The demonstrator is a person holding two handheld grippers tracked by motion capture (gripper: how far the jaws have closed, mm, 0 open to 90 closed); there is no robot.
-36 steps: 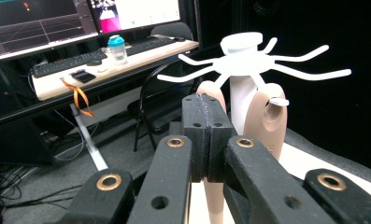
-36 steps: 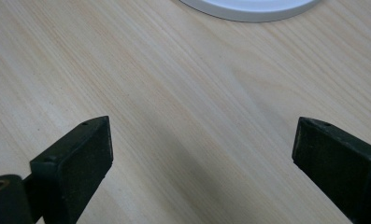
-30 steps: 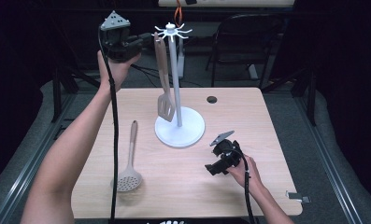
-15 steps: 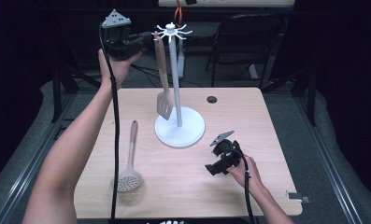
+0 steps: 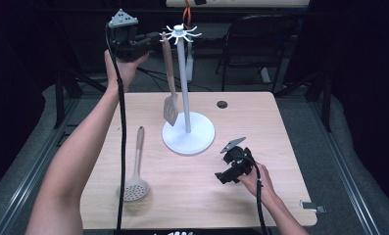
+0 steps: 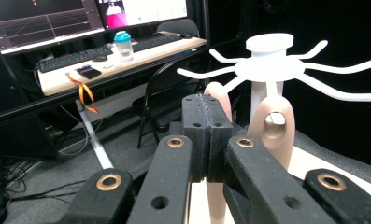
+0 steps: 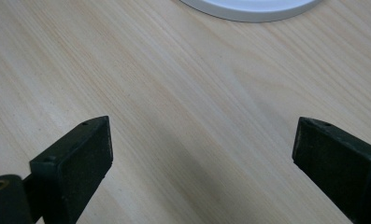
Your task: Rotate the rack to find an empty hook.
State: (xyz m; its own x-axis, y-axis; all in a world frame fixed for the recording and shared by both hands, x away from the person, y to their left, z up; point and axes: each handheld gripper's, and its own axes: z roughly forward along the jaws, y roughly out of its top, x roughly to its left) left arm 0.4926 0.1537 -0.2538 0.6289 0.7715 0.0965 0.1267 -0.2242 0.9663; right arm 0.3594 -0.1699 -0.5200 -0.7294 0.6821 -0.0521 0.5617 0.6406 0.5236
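Spatula (image 5: 169, 83), a tan wooden slotted one, hangs by its handle hole from a hook at the crown of the white metal utensil stand (image 5: 186, 98) with radiating arms; over the last second its blade has settled nearer the pole, which suggests the hanging step is all but done. The left gripper (image 5: 150, 39), raised beside the stand's crown, has its jaws pressed together just in front of the handle top, gripping nothing that shows. The right gripper (image 5: 225, 177) rests low on the light wooden desk (image 5: 280, 147) just right of the stand's round base, jaws spread wide over bare wood. A second tan wooden slotted spoon (image 5: 135, 169) lies flat left of the base, probably next to be hung. Room is open around the base on both sides; the desk's front edge lies near the spoon's bowl.
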